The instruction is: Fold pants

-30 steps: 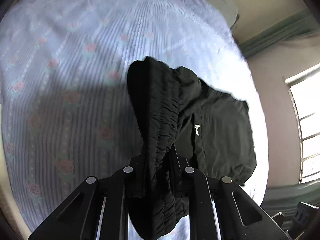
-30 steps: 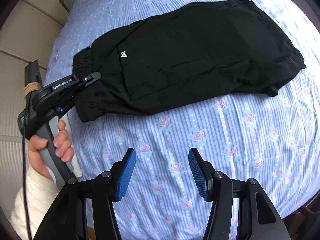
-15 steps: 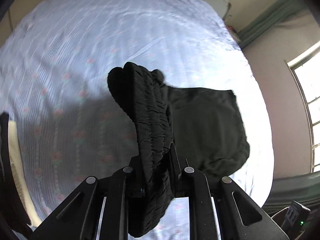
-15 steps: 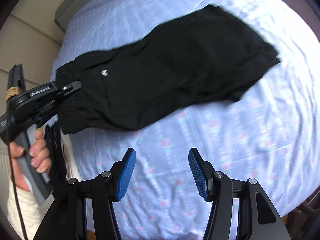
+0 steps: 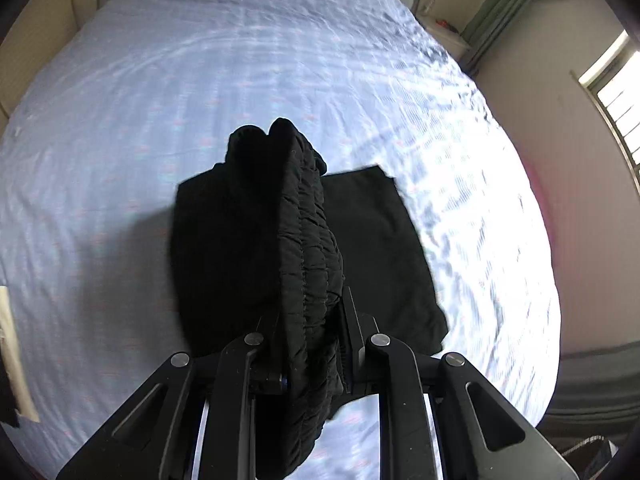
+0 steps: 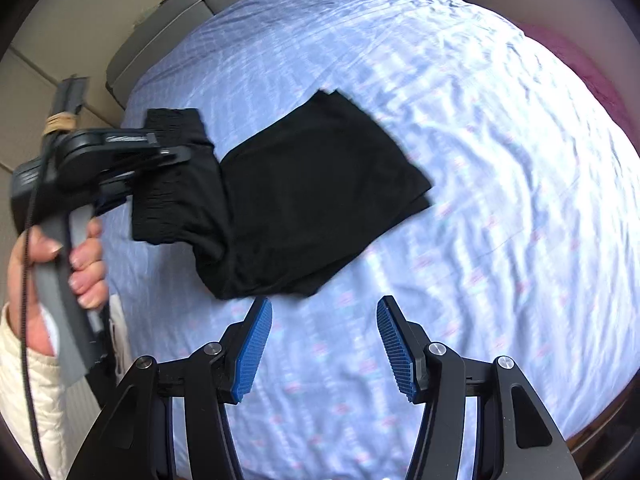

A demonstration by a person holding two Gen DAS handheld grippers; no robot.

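Note:
Black pants [image 6: 320, 184] lie on the bed, doubled over, with the leg ends flat on the sheet. My left gripper [image 5: 308, 308] is shut on the gathered elastic waistband [image 5: 304, 220] and holds it up above the lower layer [image 5: 380, 248]. The right wrist view shows the same left gripper [image 6: 176, 156] at the left, clamped on the waistband [image 6: 168, 200] while the fabric hangs in a fold beneath it. My right gripper [image 6: 324, 320] stands open just in front of the pants' near edge. Its blue pads [image 6: 252, 348] have nothing between them.
The bed [image 5: 200, 60] has a light blue sheet with pink flowers, wrinkled on its right side. A grey headboard [image 6: 160, 32] and beige wall panels lie beyond it. A window [image 5: 616, 92] and green curtain [image 5: 492, 4] are at the right. A hand [image 6: 84, 256] in a cream sleeve grips the left handle.
The left gripper has lifted the waistband and carried it over toward the leg ends, so the flat pants are now folded over. The right gripper moved along with it and stayed open.

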